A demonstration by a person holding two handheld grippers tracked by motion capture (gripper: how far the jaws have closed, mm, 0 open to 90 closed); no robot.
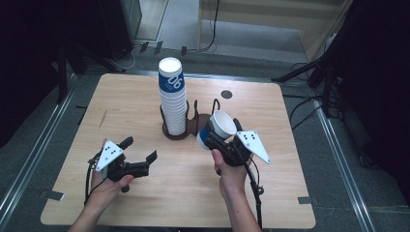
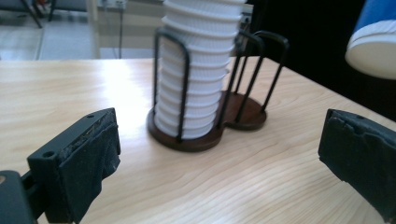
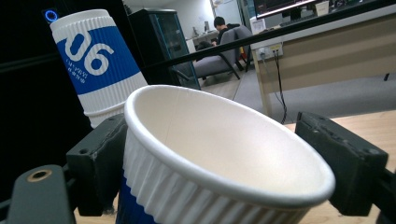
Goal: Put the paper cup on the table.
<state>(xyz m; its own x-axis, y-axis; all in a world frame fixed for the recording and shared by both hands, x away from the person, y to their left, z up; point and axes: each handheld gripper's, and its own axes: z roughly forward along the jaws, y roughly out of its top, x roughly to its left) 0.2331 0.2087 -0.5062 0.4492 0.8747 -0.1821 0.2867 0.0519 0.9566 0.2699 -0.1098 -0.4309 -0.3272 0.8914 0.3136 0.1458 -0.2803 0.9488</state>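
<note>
Nearest the front edge of the table (image 1: 183, 203), the left gripper (image 1: 140, 157) rests low above the wood, left of the middle, with its jaws wide apart and nothing between them. It points toward the cup holder (image 1: 193, 126).

A little farther in, right of the middle, the right gripper (image 1: 223, 137) is clamped on one paper cup (image 1: 220, 126). The cup is lifted off the table and tilted, its open mouth facing up and toward the person. In the right gripper view the two jaws press on the ribbed wall of the cup just below the rim.

Behind it, near the middle of the table, stands the dark holder with two wire bays. The left bay carries a tall stack of cups (image 1: 172, 99), upside down; the right bay, closest to the held cup, looks empty.

My judgement: one cup is already separated and in hand, but not yet put anywhere. Placing it, perhaps in the empty bay, is still left, and the stack remains high.
</note>
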